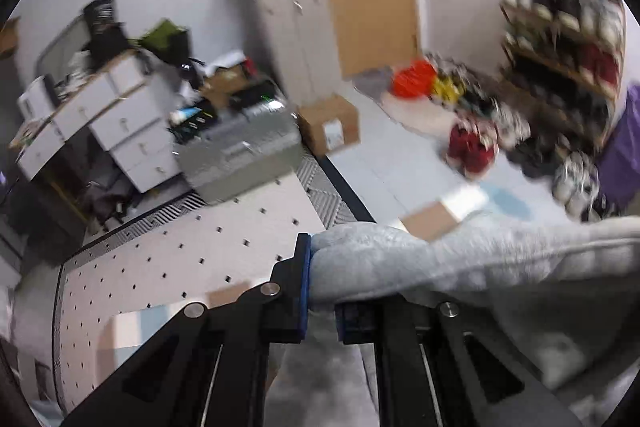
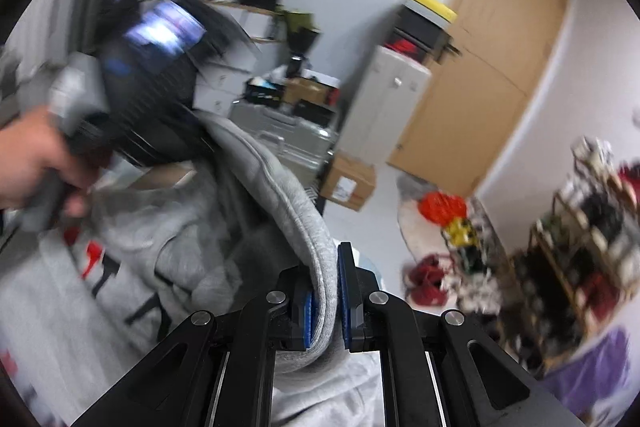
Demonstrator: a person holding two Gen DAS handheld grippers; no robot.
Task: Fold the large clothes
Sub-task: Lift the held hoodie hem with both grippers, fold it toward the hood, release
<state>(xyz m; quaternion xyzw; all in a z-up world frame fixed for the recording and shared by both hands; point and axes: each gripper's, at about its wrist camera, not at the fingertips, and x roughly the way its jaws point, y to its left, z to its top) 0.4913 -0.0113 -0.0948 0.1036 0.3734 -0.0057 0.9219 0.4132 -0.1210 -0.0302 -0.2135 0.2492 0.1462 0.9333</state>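
Observation:
A grey sweatshirt [image 1: 480, 267] with black and red lettering [image 2: 132, 259] hangs lifted between both grippers. In the left wrist view my left gripper [image 1: 320, 291] is shut on a bunched fold of it, and the cloth runs off to the right above the white dotted table [image 1: 180, 267]. My right gripper [image 2: 326, 303] is shut on the garment's ribbed edge, which arcs up and left. At the far end of that edge the left gripper [image 2: 188, 143] shows blurred, held by a person's hand [image 2: 28, 155].
Beyond the table's far edge stand a silver suitcase [image 1: 240, 155], a cardboard box [image 1: 330, 127], white drawers [image 1: 120, 123] and a tall white cabinet [image 1: 300, 39]. A shoe rack [image 1: 568, 39] with shoes on the floor is at the right, near a wooden door [image 2: 500, 67].

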